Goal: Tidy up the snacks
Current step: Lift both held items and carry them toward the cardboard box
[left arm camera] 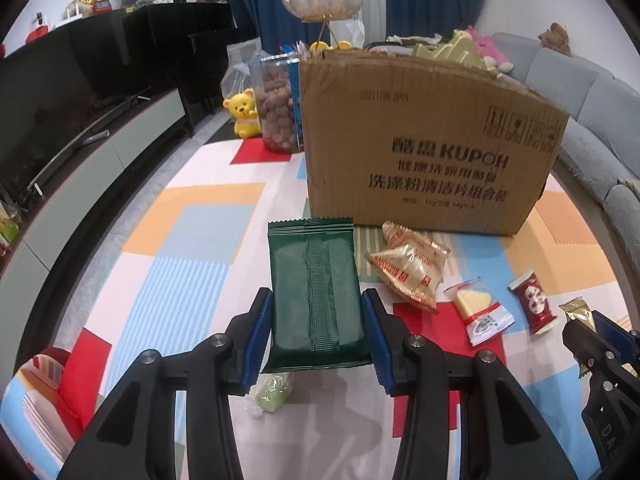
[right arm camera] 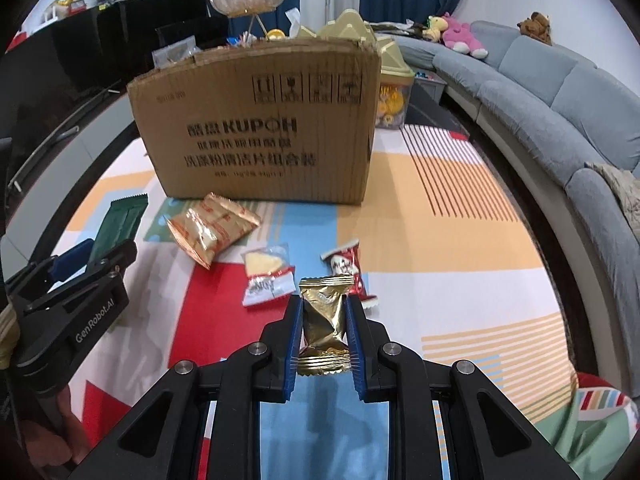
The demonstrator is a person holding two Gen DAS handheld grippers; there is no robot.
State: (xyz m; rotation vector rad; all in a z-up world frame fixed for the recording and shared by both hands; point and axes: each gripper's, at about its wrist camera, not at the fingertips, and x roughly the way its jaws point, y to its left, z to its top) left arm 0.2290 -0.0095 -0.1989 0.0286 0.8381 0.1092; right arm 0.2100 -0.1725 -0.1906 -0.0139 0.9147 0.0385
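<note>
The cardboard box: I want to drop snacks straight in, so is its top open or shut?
Open. The cardboard box stands upright on the mat, with no flaps across its ragged top edge and gold packaging poking above it.

Matt green foil packet (left arm camera: 316,296), crinkled glossy gold wrapper (right arm camera: 324,320), rough corrugated cardboard box (right arm camera: 260,128), ribbed blue jaws.

A grey sofa (right arm camera: 552,92) curves along one side of the patterned mat (right arm camera: 440,216), with a pink plush toy (right arm camera: 462,38) on it. A yellow bear figure (left arm camera: 244,114) (small, glossy) stands near blue curtains (left arm camera: 276,0).
</note>
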